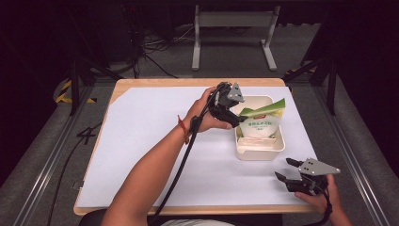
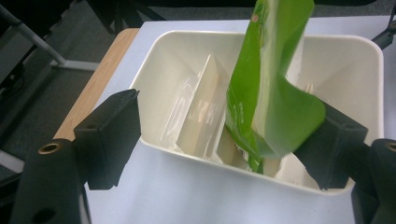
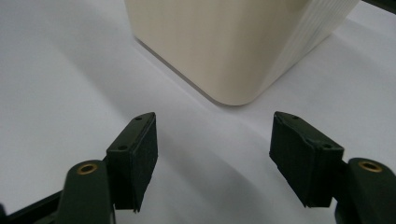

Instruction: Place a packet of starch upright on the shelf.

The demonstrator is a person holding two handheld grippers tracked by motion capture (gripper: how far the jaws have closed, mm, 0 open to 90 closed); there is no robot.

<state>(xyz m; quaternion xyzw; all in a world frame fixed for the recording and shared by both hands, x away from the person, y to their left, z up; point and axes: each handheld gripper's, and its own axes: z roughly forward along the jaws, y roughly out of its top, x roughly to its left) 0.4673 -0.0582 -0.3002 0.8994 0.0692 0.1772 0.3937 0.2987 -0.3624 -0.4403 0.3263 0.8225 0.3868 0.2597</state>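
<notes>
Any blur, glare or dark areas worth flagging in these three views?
High view: surroundings beyond the white-covered table are very dark. Left gripper view: the green snack bag looks soft, close to the lens. Right gripper view: the cream plastic bin is blurred.

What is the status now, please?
Left tongs open at bin, green bag leaning inside. Right tongs open, off bin. Nothing blocking.

The green-and-white snack bag [image 1: 260,121] carries a small red logo and green print, both too small to read. No other lettering shows.
</notes>
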